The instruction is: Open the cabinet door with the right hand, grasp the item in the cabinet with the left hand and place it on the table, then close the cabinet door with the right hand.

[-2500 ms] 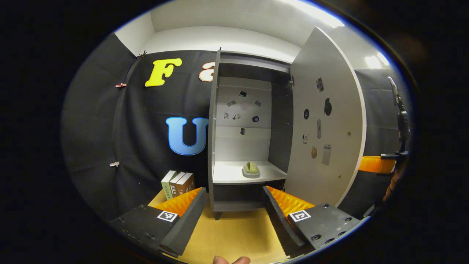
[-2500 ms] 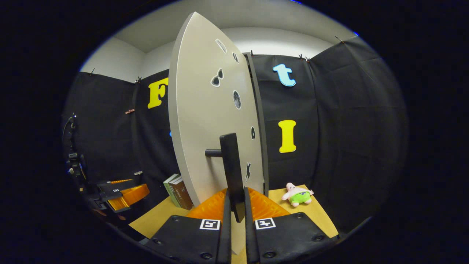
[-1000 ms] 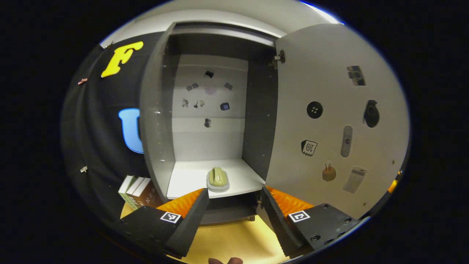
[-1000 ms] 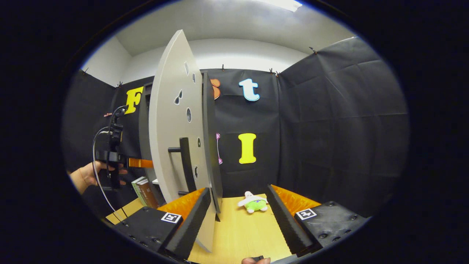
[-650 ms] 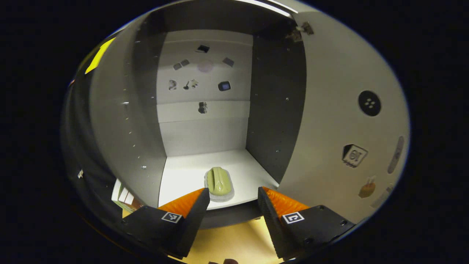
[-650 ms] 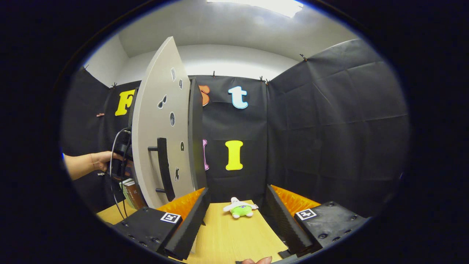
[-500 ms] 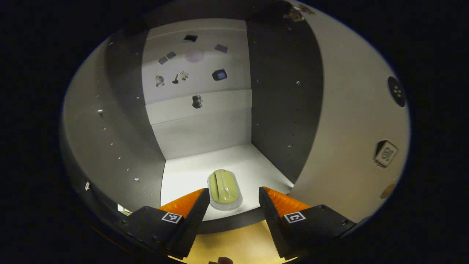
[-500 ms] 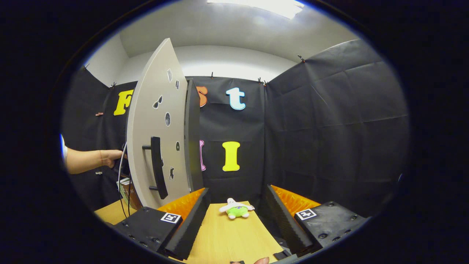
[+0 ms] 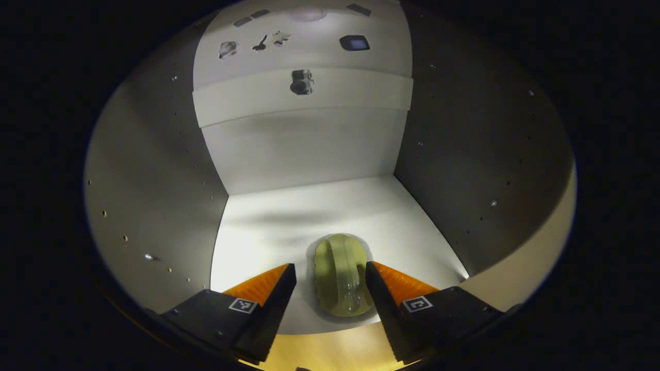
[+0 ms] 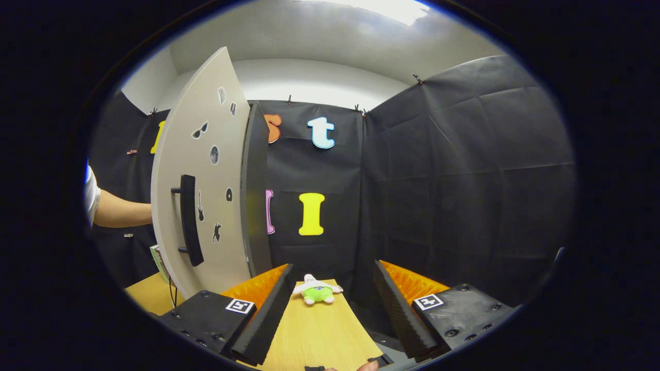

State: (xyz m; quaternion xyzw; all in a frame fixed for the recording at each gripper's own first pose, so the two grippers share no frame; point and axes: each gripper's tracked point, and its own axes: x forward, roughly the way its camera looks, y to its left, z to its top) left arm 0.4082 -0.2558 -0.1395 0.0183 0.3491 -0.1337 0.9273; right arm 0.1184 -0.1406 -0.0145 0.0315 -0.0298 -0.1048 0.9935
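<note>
You are at the grasp: your left gripper is spread around the green item on the cabinet shelf. Close next. Your right gripper idles spread.

The cabinet shelf lies bare behind and beside the green item, walled in left, right and back. The open door stands left of the right gripper; a plush toy lies on the table ahead.

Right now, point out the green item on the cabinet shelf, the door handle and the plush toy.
green item [image 9: 341, 275], left gripper view, its ridged top.
door handle [image 10: 188, 220], right gripper view, mid-bar.
plush toy [image 10: 317, 293], right gripper view, green belly.
</note>
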